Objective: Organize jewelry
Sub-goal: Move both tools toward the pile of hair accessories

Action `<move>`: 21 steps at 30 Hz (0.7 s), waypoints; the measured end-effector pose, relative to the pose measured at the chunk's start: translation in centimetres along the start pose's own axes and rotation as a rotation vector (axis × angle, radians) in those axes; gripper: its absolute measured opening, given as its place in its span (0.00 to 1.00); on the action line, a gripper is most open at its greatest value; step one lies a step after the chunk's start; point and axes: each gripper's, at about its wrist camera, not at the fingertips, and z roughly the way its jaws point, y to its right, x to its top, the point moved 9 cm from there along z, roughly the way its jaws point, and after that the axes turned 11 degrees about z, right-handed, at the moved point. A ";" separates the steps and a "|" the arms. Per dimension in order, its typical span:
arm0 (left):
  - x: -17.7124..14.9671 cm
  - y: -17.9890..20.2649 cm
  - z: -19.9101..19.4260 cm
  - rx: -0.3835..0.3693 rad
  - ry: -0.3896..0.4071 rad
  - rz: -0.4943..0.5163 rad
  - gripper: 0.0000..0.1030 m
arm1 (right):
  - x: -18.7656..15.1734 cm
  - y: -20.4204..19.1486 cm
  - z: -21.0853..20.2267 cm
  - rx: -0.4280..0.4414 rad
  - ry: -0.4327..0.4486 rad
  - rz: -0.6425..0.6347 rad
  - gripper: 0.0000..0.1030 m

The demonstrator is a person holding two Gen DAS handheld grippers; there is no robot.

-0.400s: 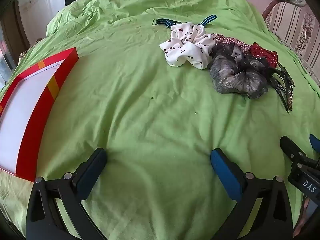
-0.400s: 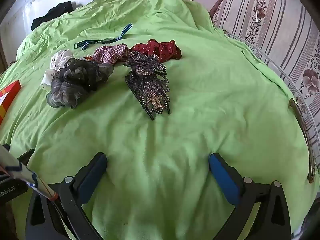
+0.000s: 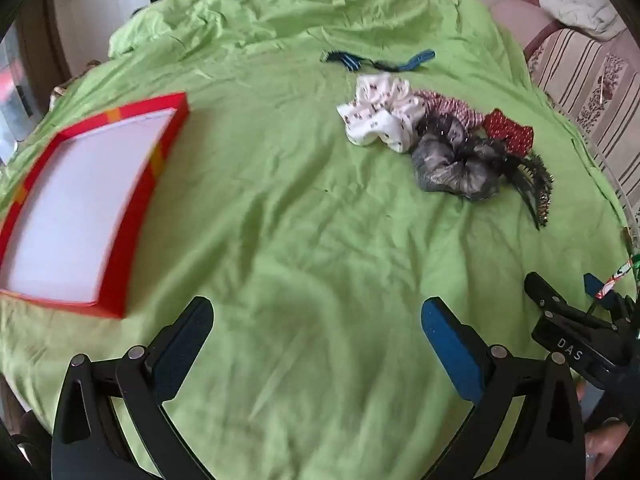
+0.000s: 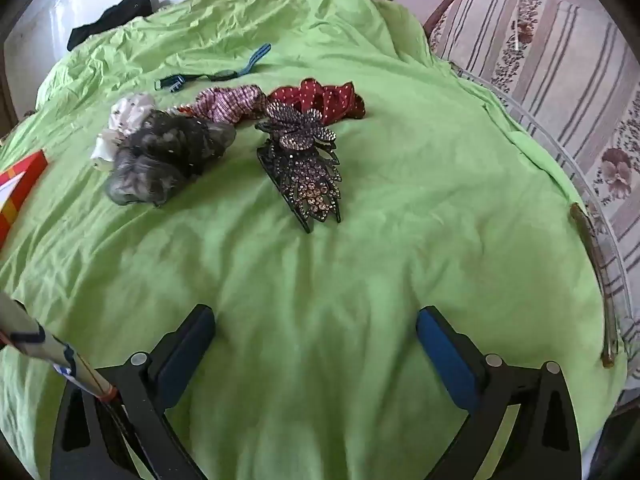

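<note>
1. While both tools hover low over the green bed sheet [image 4: 320,280], the left hand-held gripper [image 3: 318,328] has its blue-padded fingers wide apart, with nothing between them.
2. Likewise the right hand-held gripper [image 4: 316,332] stands spread apart and holds nothing; part of it also shows at the right edge of the left view.
3. To the left lies a red box [image 3: 132,216] with a white inside, flat on the sheet and well apart from the pile of accessories.
4. Farther on, a jewelled hair claw [image 4: 308,176] lies on the sheet, with a butterfly clip [image 4: 300,128] resting on its far end.
5. Just left of these sits a grey scrunchie [image 4: 160,164], touching a white scrunchie [image 3: 380,118] behind it.
6. Behind the grey one, a checked scrunchie [image 4: 230,102] lies next to a red dotted scrunchie [image 4: 324,96], which touches the butterfly clip.
7. Beyond the pile, a blue strap [image 4: 216,72] lies stretched out alone.
8. At the far edge of the bed, a black cloth [image 4: 110,18] rests near the wall.
</note>
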 end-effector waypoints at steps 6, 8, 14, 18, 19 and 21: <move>-0.4 -1.3 -3.4 0.034 0.039 -0.014 1.00 | -0.9 0.2 -4.5 -0.006 0.086 0.009 0.99; -0.4 -1.5 -4.4 0.035 0.055 -0.017 1.00 | -0.8 0.1 -6.2 -0.011 0.134 0.013 0.99; -0.1 -2.4 -8.3 0.043 0.092 -0.030 1.00 | 0.2 -0.5 -10.7 -0.010 0.233 0.020 0.89; 0.2 -3.2 -11.4 0.051 0.156 -0.051 1.00 | 0.9 -1.3 -14.7 -0.009 0.350 0.001 0.89; 0.2 -3.4 -12.2 0.051 0.169 -0.054 1.00 | 1.1 -1.5 -15.7 -0.002 0.374 0.003 0.89; 0.3 -3.8 -13.8 0.043 0.203 -0.063 1.00 | 1.3 -1.8 -17.8 0.032 0.413 0.027 0.89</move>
